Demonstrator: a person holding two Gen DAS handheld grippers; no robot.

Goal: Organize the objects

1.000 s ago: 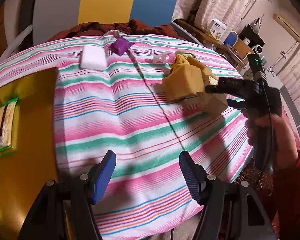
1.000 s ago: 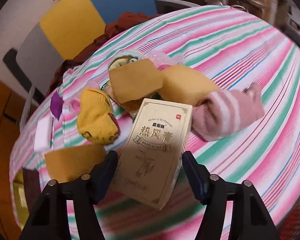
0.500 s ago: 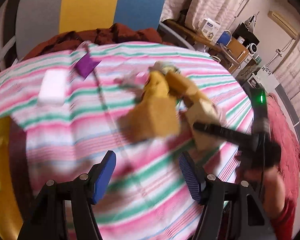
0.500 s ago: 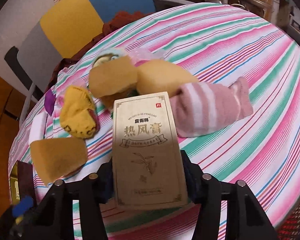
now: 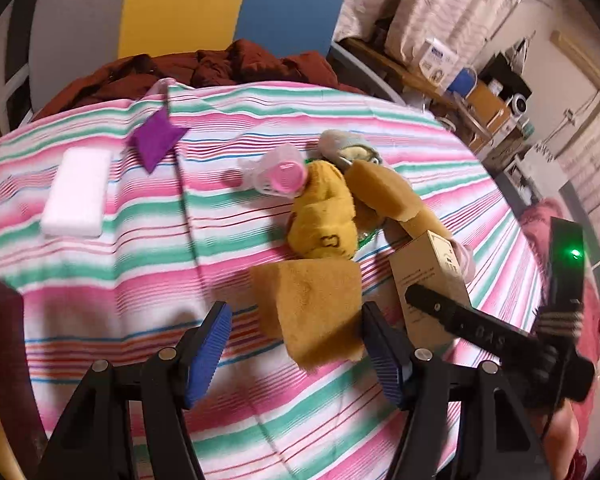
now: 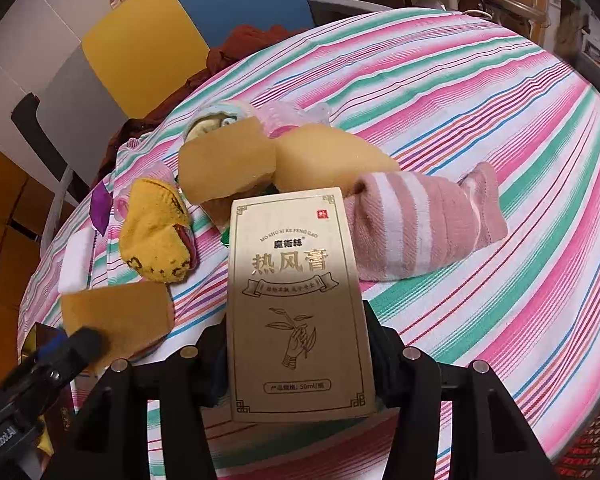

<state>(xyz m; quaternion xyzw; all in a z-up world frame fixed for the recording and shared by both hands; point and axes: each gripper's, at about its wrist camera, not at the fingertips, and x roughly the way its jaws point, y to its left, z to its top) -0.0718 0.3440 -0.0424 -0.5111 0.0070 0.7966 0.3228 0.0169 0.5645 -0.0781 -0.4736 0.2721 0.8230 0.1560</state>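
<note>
Sponges first: from the left wrist view we count three tan sponge pieces, one [image 5: 312,312] lying between the spread blue pads of the left claw [image 5: 296,354], which is open and grips nothing, and two more [image 5: 384,196] piled behind. One yellow sock [image 5: 324,216], one pink-capped bottle [image 5: 278,176], one purple packet [image 5: 156,140] and one white block [image 5: 78,200] lie further back, packet and block well apart from the pile. Right of the sponge we see the gold box [image 5: 428,284] in the right claw [image 5: 440,312], its long axis pointing toward the pile, tilted a little up off the striped tablecloth [image 5: 148,248]. Dark red cloth [image 5: 228,68] bunches at the table's far edge; panels of grey, yellow and blue stand behind.

From the right wrist view we count one gold box [image 6: 298,300] clamped in the right claw [image 6: 296,344], closed on both long sides, long axis straight ahead along the fingers, printed face up. Ahead: three sponge pieces [image 6: 226,166], one yellow sock [image 6: 156,240], one pink striped sock [image 6: 420,232] just right of the box's far end. Left claw [image 6: 72,348] reaches the near sponge [image 6: 116,316] at lower left. Striped tablecloth [image 6: 500,120] covers a round table; shelves with cartons stand beyond.
</note>
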